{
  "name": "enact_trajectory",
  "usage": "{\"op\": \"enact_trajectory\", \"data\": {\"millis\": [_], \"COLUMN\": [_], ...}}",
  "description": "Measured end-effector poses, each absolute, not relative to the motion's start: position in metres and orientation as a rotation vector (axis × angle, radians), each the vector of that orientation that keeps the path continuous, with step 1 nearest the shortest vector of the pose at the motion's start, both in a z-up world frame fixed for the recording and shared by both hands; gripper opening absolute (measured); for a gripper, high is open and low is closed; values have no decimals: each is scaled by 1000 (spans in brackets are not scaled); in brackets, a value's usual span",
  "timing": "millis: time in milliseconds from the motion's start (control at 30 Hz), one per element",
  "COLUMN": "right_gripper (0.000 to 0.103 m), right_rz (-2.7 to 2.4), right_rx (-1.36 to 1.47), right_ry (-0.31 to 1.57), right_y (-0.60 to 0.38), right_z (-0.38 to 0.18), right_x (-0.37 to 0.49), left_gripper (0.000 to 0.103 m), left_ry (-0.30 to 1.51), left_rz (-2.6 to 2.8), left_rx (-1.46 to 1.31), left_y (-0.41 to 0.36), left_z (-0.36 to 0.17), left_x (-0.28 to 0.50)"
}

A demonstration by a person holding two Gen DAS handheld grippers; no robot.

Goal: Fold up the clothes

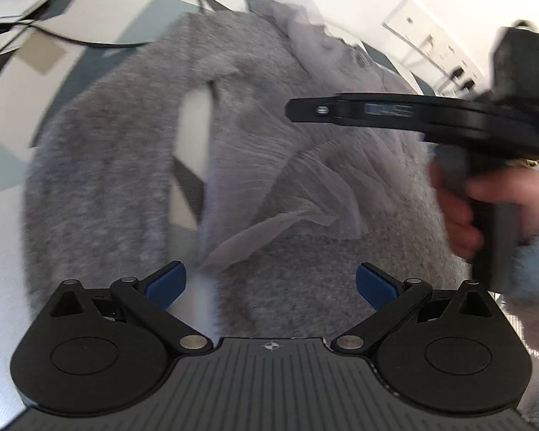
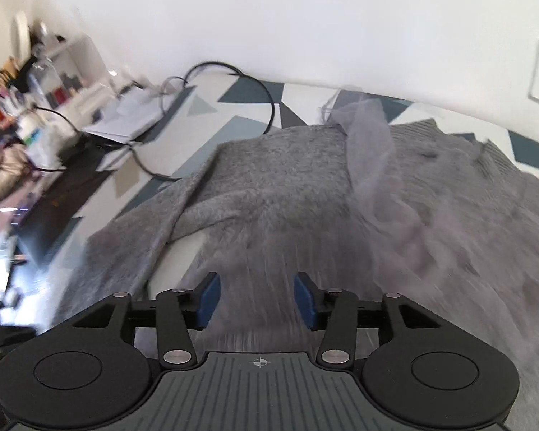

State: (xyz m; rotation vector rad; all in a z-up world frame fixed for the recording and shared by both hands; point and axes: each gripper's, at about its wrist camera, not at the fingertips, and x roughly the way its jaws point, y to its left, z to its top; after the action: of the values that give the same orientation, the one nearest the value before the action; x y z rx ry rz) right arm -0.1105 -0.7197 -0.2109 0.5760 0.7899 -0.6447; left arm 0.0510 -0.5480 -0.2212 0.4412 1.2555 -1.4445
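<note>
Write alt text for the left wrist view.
A grey sweater with a sheer pleated panel lies spread on a geometric-patterned surface, seen blurred from above the open left gripper. At right, a hand holds the right gripper over the sweater; a black cable runs along the top left.

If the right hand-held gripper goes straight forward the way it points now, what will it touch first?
Most likely the grey knitted sweater: the right hand-held gripper is open and empty, and the knit fills the view just ahead of its blue pads. The sheer grey fabric lies further right. Motion blur makes depth uncertain.
</note>
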Motion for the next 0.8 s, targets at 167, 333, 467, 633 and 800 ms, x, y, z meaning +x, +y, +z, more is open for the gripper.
{"op": "enact_trajectory", "data": {"millis": [167, 333, 467, 633, 800], "right_gripper": [23, 0, 0, 0, 0], "right_rz": [-718, -614, -585, -614, -669], "right_rx": [578, 657, 685, 752, 864], "right_ry": [828, 801, 740, 715, 711], "right_y": [-731, -726, -714, -700, -694], "right_z": [-228, -219, -201, -192, -200], "right_x": [-94, -118, -151, -195, -233], "left_gripper": [103, 103, 103, 103, 103], "left_ry": [1270, 1254, 1235, 1157, 1089], "left_rz": [-1378, -1347, -1371, -1470, -1561], "left_rx": [362, 300, 292, 344, 383], "left_y": [-531, -529, -541, -574, -608], "left_z": [-217, -212, -209, -206, -207], "left_x": [72, 90, 94, 80, 59]}}
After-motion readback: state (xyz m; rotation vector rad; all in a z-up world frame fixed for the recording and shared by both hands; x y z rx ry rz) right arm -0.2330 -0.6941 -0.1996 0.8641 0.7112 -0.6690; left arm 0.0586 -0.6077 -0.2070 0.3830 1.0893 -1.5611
